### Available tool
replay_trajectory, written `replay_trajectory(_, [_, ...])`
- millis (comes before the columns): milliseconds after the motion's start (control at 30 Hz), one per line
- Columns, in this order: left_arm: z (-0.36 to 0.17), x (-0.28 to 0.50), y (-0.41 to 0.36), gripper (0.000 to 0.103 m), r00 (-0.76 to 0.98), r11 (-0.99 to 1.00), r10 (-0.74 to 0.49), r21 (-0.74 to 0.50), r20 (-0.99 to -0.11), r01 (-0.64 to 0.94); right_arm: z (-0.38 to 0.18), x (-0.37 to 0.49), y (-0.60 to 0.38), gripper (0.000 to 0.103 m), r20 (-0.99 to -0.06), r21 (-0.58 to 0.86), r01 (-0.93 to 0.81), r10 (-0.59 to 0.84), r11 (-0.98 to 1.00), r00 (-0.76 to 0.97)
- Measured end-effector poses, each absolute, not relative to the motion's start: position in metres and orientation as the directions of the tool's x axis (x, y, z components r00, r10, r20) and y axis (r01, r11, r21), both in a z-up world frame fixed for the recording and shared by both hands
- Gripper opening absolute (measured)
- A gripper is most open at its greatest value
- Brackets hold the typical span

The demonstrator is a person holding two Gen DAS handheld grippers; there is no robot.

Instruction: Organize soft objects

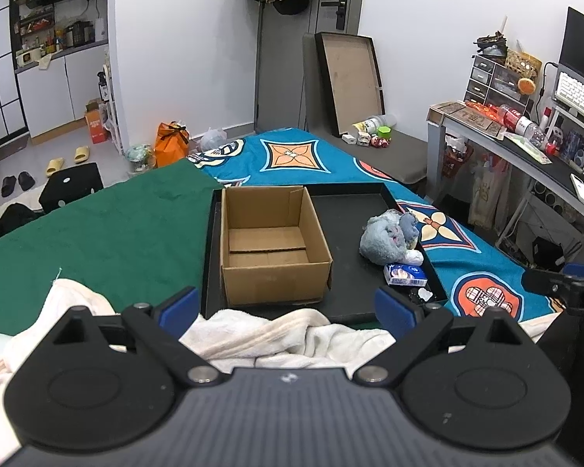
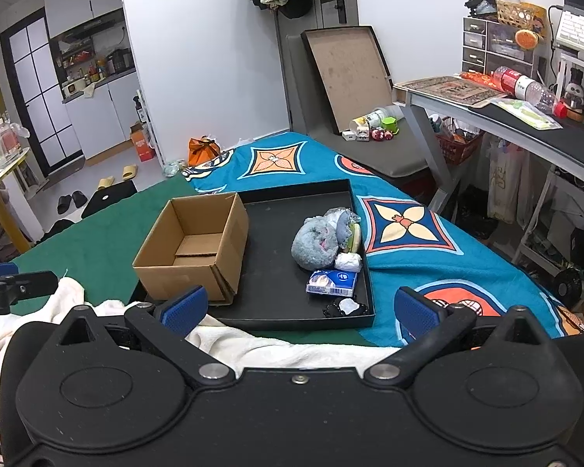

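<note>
An empty cardboard box [image 1: 270,245] [image 2: 192,243] stands in the left part of a shallow black tray [image 1: 346,214] [image 2: 276,272] on the bed. At the tray's right side lies a grey-blue plush toy [image 1: 385,239] [image 2: 317,243], with a blue tissue pack [image 1: 405,274] [image 2: 333,282] in front of it and a small white bundle [image 2: 348,261] between them. My left gripper [image 1: 288,307] is open, hovering over a cream blanket [image 1: 276,334] [image 2: 253,344] near the tray's front edge. My right gripper [image 2: 299,307] is open too, above the same blanket.
A green cloth [image 1: 109,229] covers the bed's left, a blue patterned cover [image 1: 292,155] [image 2: 405,229] its right. A desk [image 2: 498,116] with clutter stands at the right. A black tray lid [image 1: 350,78] leans on the far wall. Slippers [image 1: 68,159] lie on the floor.
</note>
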State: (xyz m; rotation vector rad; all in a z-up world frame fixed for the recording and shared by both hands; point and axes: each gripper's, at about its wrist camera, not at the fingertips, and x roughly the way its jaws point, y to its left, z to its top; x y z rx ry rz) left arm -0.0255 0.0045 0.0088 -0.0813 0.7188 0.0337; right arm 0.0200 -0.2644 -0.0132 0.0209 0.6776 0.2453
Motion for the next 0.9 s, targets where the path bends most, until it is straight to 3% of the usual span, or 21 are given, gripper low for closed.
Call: replay_trajectory(900, [0.0010, -0.0204, 0.0075, 0.096, 0.746, 0.995, -0.001, -0.074, -0.666, -0.065, -0.0172, 0.0287, -0.2622, 0.103, -0.631, 0.083, -0.213, 0.217, 0.973, 0.744])
